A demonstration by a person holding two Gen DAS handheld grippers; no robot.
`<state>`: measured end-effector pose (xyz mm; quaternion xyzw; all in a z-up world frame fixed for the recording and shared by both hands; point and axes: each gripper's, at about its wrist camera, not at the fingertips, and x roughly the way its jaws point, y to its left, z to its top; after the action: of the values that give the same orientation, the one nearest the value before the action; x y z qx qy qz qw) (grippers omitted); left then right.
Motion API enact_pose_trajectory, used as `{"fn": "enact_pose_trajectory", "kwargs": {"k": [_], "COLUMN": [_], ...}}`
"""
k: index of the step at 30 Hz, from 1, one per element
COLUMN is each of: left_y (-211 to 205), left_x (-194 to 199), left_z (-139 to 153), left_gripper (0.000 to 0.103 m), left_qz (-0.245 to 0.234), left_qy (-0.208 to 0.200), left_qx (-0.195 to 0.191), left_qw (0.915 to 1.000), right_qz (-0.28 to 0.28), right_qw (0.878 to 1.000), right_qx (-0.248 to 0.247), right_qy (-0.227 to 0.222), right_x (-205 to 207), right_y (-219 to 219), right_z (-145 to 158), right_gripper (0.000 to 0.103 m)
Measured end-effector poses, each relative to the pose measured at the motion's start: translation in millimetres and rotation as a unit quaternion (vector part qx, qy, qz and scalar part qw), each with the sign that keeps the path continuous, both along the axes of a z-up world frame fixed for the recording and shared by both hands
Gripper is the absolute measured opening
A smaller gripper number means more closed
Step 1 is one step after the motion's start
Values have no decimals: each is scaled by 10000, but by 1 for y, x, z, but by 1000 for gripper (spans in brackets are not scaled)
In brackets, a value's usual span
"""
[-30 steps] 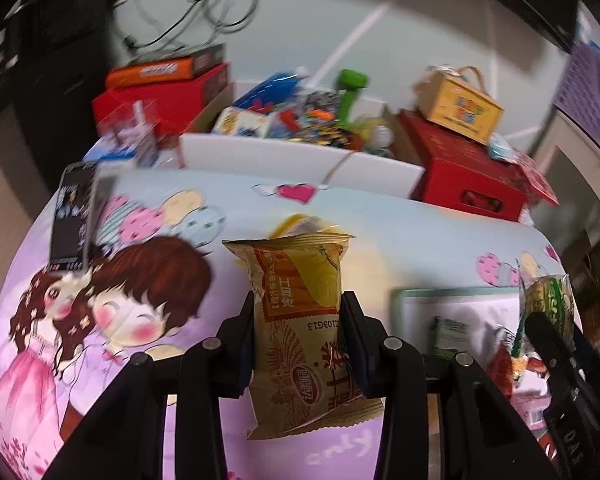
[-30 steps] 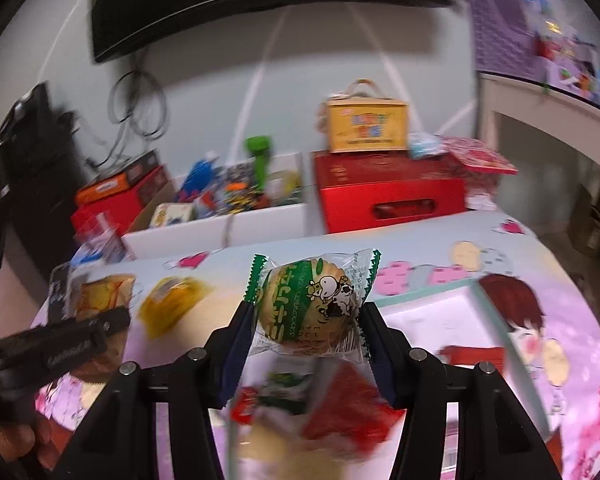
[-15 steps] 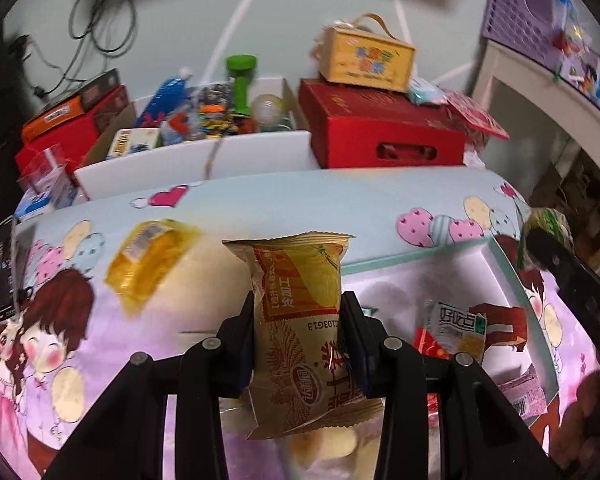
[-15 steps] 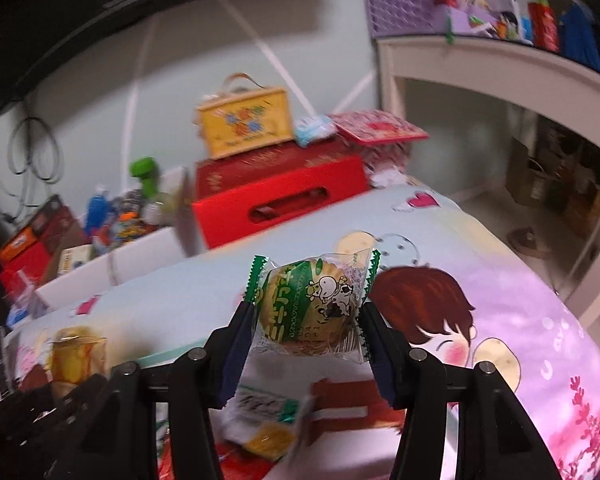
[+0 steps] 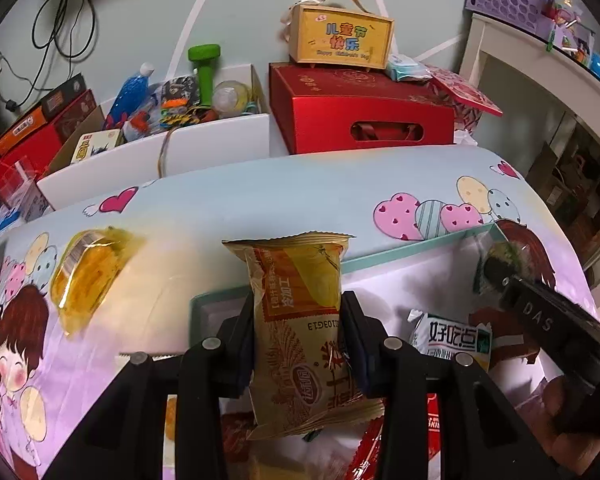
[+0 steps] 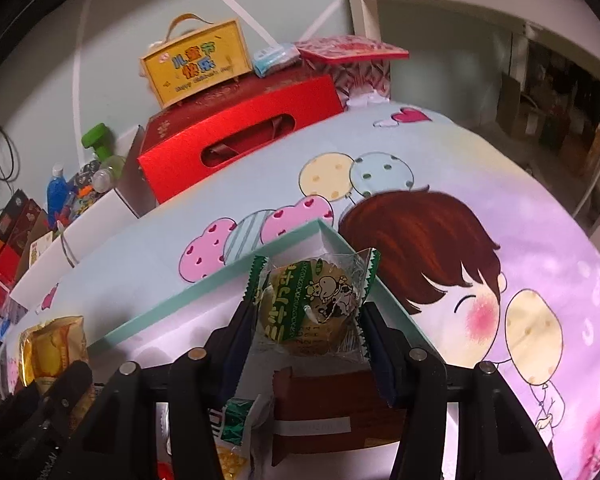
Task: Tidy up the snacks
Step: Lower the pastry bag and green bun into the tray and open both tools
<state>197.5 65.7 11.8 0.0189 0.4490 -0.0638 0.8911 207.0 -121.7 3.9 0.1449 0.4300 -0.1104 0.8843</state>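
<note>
Left gripper [image 5: 298, 340]: jaws clamped on a tan-and-orange snack packet [image 5: 300, 320], held upright, printed side toward the camera, its top seam above the fingertips. The packet hangs over the near-left part of the mint-rimmed box [image 5: 404, 249], above the snacks already in it.

Right gripper [image 6: 306, 338]: jaws clamped on a round green-wrapped biscuit [image 6: 312, 304] with a cow drawing on clear film. It is held over the far-right corner of the same box [image 6: 204, 284], just inside the rim.

Contents of the box, left wrist view: a white-and-green packet [image 5: 452, 338] at 3 o'clock from the held tan packet; a red wrapper [image 5: 374, 446] at 5 o'clock, partly hidden by the gripper frame. Right wrist view: a dark brown packet [image 6: 320, 404] lies directly below the biscuit.

Outside the box: a yellow wrapped snack [image 5: 90, 276] lies on the cartoon-print cloth [image 5: 300, 200] at 9 o'clock from the left gripper, well apart from the box. It is somewhat blurred.

Behind the cloth at 12 o'clock: a red carry box [image 5: 360, 116] with a yellow handled box [image 5: 340, 38] on top; at 11 o'clock, a white bin [image 5: 160, 152] of assorted items, including a green object [image 5: 204, 68] standing up.

The right gripper's body shows at 3 o'clock in the left wrist view, with a hand [image 5: 568, 432] around it.
</note>
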Motion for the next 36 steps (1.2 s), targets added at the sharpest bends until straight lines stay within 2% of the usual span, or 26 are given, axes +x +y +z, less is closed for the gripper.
{"fn": "enact_pose_trajectory", "kwargs": {"k": [11,17,19,21,36], "left_y": [-13,-13,-12,-10,3], "left_x": [1,0,-1,-2,-6], "left_z": [-6,-3,-2,0,16], "left_gripper": [41,41,44,52,58], "left_qz": [-87,-140,-131,-139,0], "left_qy": [68,133,111,109,60], "left_qx": [240,217,220,189,198], "left_qw": [9997,9996,9996,9997,9998], "right_qz": [43,24,27,48,70], "right_qw": [9999,9996,9995,9995,9990], "right_qx": [-77,-216,-223,-232,-418], "right_qy": [116,167,205,196,117], "right_x": [1,1,1,0,-8], "right_y": [1,2,3,4,12], "right_z": [-1,2,2,4,31], "right_gripper": [57,59,59,59,60]}}
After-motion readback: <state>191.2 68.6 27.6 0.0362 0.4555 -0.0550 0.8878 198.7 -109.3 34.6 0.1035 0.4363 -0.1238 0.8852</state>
